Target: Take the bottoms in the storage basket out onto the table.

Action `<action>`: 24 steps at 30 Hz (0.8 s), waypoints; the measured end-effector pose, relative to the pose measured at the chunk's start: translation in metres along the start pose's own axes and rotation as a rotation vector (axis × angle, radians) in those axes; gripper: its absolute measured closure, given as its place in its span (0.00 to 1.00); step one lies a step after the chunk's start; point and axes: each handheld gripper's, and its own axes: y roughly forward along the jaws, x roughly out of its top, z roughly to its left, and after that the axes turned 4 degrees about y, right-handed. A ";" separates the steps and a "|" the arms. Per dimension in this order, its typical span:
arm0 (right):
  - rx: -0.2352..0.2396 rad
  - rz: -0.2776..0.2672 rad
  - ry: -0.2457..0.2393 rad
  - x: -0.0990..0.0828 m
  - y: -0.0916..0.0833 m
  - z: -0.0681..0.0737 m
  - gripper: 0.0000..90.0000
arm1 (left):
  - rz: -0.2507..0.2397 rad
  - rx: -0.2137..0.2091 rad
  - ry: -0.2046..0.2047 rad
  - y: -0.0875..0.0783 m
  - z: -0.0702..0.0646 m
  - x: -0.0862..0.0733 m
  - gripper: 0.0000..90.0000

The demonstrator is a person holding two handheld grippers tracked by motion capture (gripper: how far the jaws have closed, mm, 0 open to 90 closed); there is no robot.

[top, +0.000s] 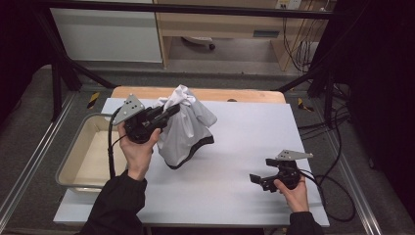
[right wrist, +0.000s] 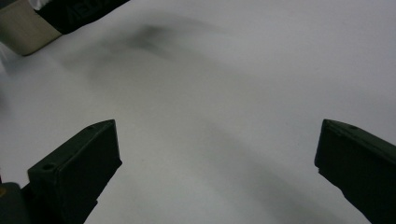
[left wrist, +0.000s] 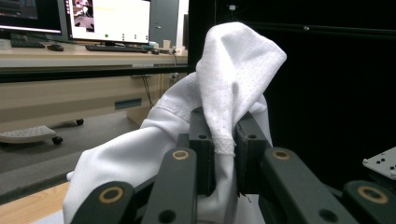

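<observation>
Pinched between the two jaws of the left gripper [left wrist: 224, 154], a white cloth [left wrist: 233, 74] is held up above the table [top: 244, 142]. A fold of the cloth is seen in the left gripper view to rise out from between the fingers [left wrist: 201, 149] and bulge over their tips, while the rest spills down to the left and below them. From the high view the left gripper [top: 169, 111] is shown clamped near the bunched top of the cloth [top: 183, 127], whose dark-edged lower hem hangs just over the table's white sheet, right of the tray [top: 88, 156] set at the table's left edge. The right gripper [top: 254, 179] is held low over the table's near right part, well apart from the cloth. Its jaws are seen in the right gripper view [right wrist: 215, 172] to stand wide apart, with nothing between them but the bare white surface.
</observation>
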 end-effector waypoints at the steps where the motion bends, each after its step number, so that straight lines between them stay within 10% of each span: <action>1: 0.001 0.000 0.002 0.000 0.000 0.000 0.01 | 0.003 -0.001 0.002 0.002 -0.001 -0.001 0.88; 24: 0.000 -0.001 -0.002 0.000 0.000 0.000 0.01 | 0.126 -0.053 0.016 0.034 -0.017 -0.033 0.88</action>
